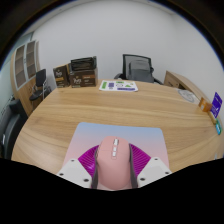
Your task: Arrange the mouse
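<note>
The mouse [114,166], a pale pink one with a light scroll wheel, sits between the two fingers of the tool [113,170], over the near part of a mouse pad [110,135] that fades from blue to peach. The purple pads [90,158] lie close along both flanks of the mouse and appear to press on it, so the tool looks pinched on the mouse rather than spread. Whether the mouse rests on the mouse pad or is lifted just clear of it cannot be told.

The mouse pad lies near the front edge of the wooden worktop [60,115], roughly in the middle of that edge.

The main risk is slip: the mouse has smooth, rounded sides, and a light pinch could let it twist or drop if the tool tilts. If it is dragged instead of lifted, it could pull the mouse pad along and leave it crooked. A release too near the front edge could send it off the worktop.

Further off, boxes [78,72] and a flat leaflet [121,86] sit toward the far edge, with office chairs [138,68] behind, all well apart from the mouse.
</note>
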`<state>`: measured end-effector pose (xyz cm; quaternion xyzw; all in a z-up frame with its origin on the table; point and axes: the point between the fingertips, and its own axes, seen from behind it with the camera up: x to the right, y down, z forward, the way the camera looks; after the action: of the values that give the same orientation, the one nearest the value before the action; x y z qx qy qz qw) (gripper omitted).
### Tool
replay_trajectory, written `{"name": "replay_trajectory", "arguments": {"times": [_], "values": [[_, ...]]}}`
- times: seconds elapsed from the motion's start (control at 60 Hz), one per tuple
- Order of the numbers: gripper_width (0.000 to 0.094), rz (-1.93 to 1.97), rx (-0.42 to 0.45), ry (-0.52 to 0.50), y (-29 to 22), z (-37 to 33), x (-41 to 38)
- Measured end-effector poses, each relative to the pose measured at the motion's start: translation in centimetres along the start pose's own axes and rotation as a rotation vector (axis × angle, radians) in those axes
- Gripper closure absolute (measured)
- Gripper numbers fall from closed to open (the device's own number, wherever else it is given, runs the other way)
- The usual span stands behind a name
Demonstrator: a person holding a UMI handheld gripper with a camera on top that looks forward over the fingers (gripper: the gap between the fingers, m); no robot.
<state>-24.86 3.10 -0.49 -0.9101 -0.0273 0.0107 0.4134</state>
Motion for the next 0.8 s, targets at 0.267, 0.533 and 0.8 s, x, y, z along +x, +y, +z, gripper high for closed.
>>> {"name": "replay_trajectory", "arguments": {"times": [0.267, 0.533, 0.8], "values": [[0.0299, -0.005, -0.035, -0.056, 0.7, 0.2, 0.0], [0.0102, 0.087, 0.013, -0.002, 1.8, -5.3, -1.5], [0.0106, 0.145, 0.018, 0.086, 6.2, -16.4, -6.1]]}}
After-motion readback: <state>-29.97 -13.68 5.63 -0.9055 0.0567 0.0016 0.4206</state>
